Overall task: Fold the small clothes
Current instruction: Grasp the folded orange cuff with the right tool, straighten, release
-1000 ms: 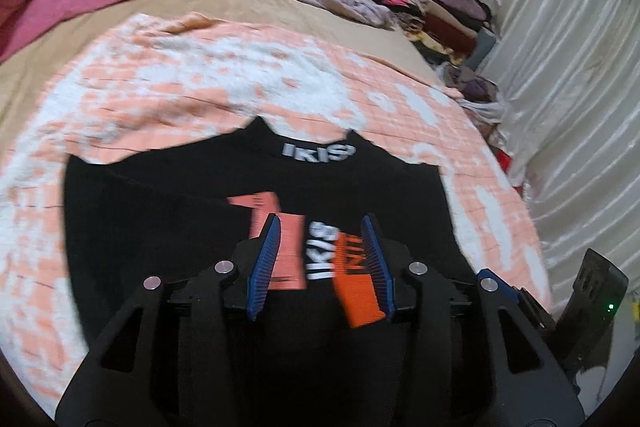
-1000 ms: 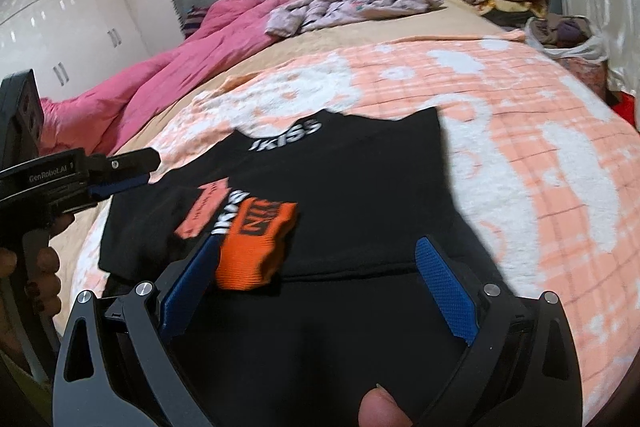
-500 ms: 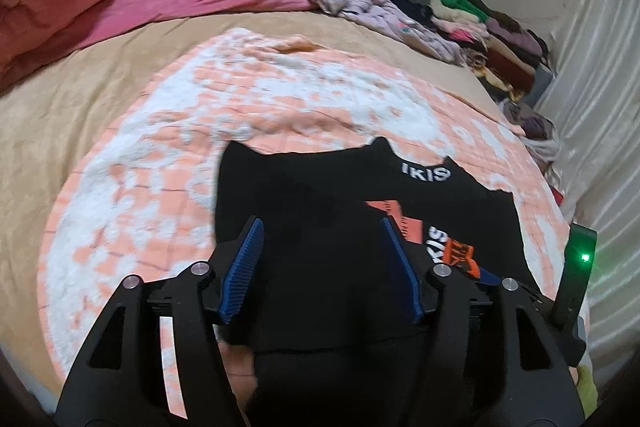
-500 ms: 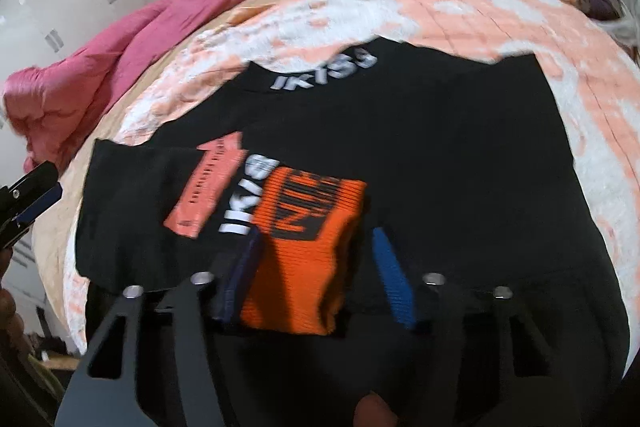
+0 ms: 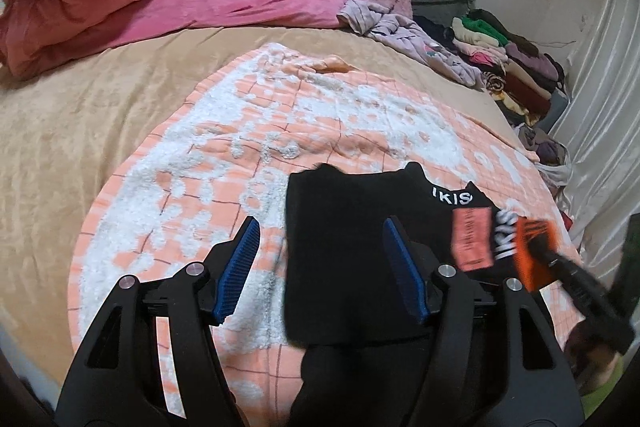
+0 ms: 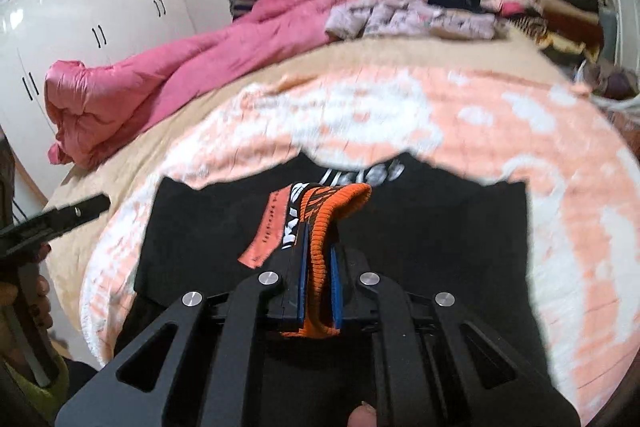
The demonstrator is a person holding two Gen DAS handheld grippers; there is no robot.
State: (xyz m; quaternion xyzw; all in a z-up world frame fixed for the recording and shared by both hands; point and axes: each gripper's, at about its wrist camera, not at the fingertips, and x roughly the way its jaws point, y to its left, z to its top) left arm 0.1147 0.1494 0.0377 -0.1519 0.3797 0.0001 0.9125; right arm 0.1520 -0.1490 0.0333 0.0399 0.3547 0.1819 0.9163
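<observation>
The garment lay near the blanket's front edge, the right gripper just clamped on its orange cuff, left gripper open over its left edge; folding the cuff across likely came next.

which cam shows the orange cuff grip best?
Right wrist. The orange cuff sits dead centre there, pinched between the right gripper pads, which have just closed on it, above the black garment. Left wrist shows the cuff only at the frame's right edge, blurred, with the gripper partly covering it.
</observation>
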